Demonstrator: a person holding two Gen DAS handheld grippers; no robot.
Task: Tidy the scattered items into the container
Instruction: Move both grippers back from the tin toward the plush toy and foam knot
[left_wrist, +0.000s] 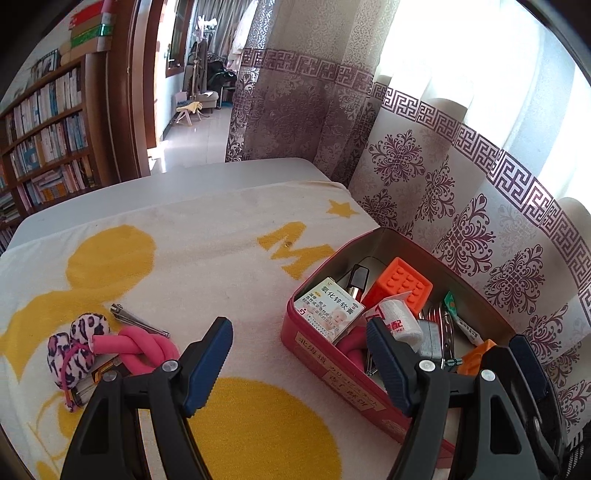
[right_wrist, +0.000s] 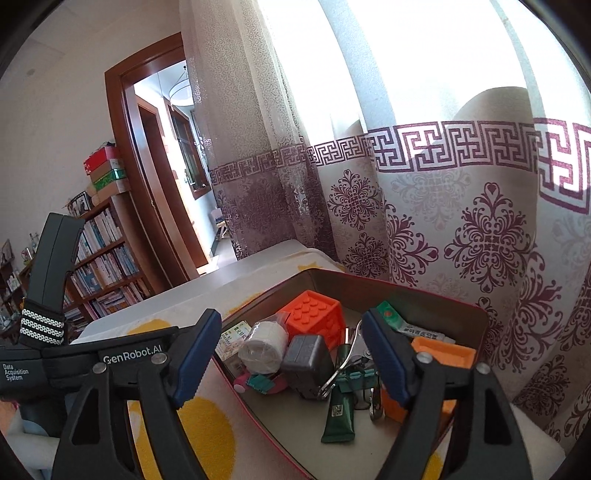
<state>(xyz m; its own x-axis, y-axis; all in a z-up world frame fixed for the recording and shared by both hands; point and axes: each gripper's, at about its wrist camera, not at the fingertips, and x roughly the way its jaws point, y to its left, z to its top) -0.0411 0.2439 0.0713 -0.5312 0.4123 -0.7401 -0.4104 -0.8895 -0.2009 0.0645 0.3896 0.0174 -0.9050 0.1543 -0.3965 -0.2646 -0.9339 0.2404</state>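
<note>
over the red tin (right_wrist: 480, 314) at lower right, the right gripper (right_wrist: 291, 354) hangs released and empty. left gripper (left_wrist: 299, 362) gapes too. judged next: fetching the pink hair tie (left_wrist: 140, 347) and nail clipper (left_wrist: 138, 320), lower left on the towel (left_wrist: 207, 258).

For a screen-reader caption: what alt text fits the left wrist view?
The open left gripper hangs over a yellow-patterned towel beside a red tin full of small items. A pink knotted tube, a spotted hair tie and nail clippers lie outside it.
</note>
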